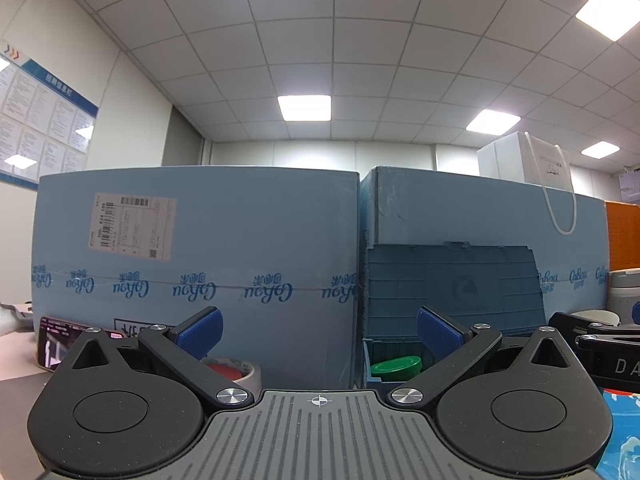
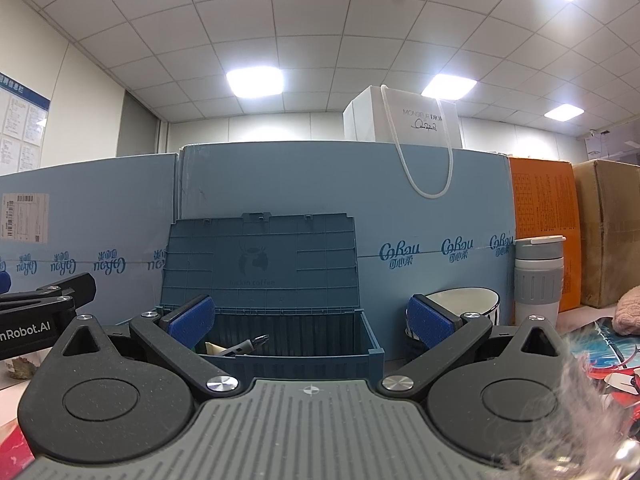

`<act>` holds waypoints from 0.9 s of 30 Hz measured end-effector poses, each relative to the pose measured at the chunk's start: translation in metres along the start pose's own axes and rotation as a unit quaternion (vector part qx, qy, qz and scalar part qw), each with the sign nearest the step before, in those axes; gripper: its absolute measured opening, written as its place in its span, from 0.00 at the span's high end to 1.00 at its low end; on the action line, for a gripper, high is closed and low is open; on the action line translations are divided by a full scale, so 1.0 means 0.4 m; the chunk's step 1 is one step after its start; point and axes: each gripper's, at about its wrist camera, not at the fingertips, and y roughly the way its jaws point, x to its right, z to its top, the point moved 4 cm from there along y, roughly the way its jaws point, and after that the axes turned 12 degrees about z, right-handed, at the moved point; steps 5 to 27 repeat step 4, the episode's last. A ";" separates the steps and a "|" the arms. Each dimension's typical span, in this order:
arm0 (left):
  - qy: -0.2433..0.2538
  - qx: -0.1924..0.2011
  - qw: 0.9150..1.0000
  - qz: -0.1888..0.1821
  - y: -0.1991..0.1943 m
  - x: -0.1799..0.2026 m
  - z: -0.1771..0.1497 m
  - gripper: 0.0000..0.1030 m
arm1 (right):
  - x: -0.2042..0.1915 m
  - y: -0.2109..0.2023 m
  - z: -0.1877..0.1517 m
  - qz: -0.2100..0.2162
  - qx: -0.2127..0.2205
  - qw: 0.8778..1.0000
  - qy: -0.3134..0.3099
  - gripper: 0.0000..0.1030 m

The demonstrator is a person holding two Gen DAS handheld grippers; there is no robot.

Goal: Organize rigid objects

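Both grippers, left [image 1: 319, 330] and right [image 2: 311, 320], were spread wide and held nothing, so this looked like the start of a pick. Straight ahead of the right one sat the open crate [image 2: 296, 344], a tool [image 2: 246, 347] already in it, just past the pads [image 2: 192, 318]. Green lid [image 1: 396, 367] sat inside too; tape roll [image 1: 236, 374] lay left of the crate by the left gripper. Next move probably called for picking a loose item, like the bowl [image 2: 466, 300] or cup [image 2: 538, 276] on the right.

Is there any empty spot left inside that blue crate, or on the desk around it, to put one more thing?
The blue crate stands open with room in its middle and right part; only a pen-like tool lies at its left. A bare strip of desk runs between the crate and the bowl. Further right is crowded: bowl, then thermos.
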 end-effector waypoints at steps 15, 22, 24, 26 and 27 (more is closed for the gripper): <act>0.000 -0.001 1.000 0.000 0.002 0.000 0.000 0.00 | 0.001 0.001 0.000 0.000 -0.001 1.000 0.000 0.00; 0.000 -0.001 1.000 0.000 0.002 0.000 0.000 0.00 | 0.001 0.001 0.000 0.000 -0.001 1.000 0.000 0.00; 0.000 -0.001 1.000 0.000 0.002 0.000 0.000 0.00 | 0.001 0.001 0.000 0.000 -0.001 1.000 0.000 0.00; 0.000 -0.001 1.000 0.000 0.002 0.000 0.000 0.00 | 0.001 0.001 0.000 0.000 -0.001 1.000 0.000 0.00; 0.000 -0.001 1.000 0.000 0.002 0.000 0.000 0.00 | 0.001 0.001 0.000 0.000 -0.001 1.000 0.000 0.00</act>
